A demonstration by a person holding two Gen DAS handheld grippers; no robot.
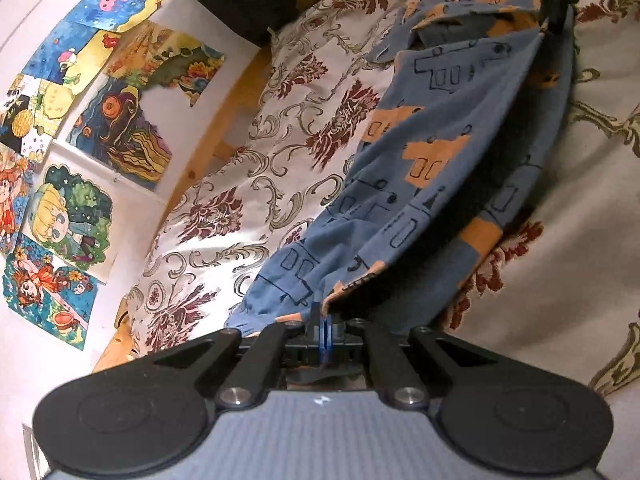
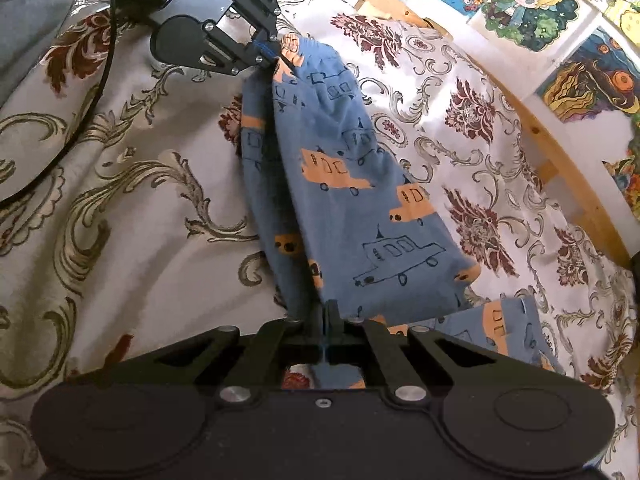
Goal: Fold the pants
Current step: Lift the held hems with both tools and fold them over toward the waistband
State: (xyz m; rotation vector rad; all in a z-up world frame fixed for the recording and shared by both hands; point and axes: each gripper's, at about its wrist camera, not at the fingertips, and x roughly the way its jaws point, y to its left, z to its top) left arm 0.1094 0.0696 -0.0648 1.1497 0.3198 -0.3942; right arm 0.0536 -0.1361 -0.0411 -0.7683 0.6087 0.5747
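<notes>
Blue pants [image 1: 440, 168] printed with orange and outlined cars hang stretched between my two grippers above a bedspread. My left gripper [image 1: 325, 316] is shut on one end of the pants, the cloth pinched between its blue pads. At the top right of that view the right gripper [image 1: 554, 26] holds the far end. In the right wrist view the pants [image 2: 360, 184] run from my right gripper [image 2: 326, 312], shut on the near edge, up to the left gripper [image 2: 274, 54], shut on the far edge. A lower part of the pants [image 2: 504, 328] rests on the bed.
The bedspread [image 1: 248, 184] is cream with maroon and olive floral scrolls. A wooden bed rail [image 2: 560, 152] borders a white wall covered with colourful drawings [image 1: 80, 208]. A black cable [image 2: 96, 92] trails over the bed, and grey cloth [image 2: 32, 8] lies at the top left.
</notes>
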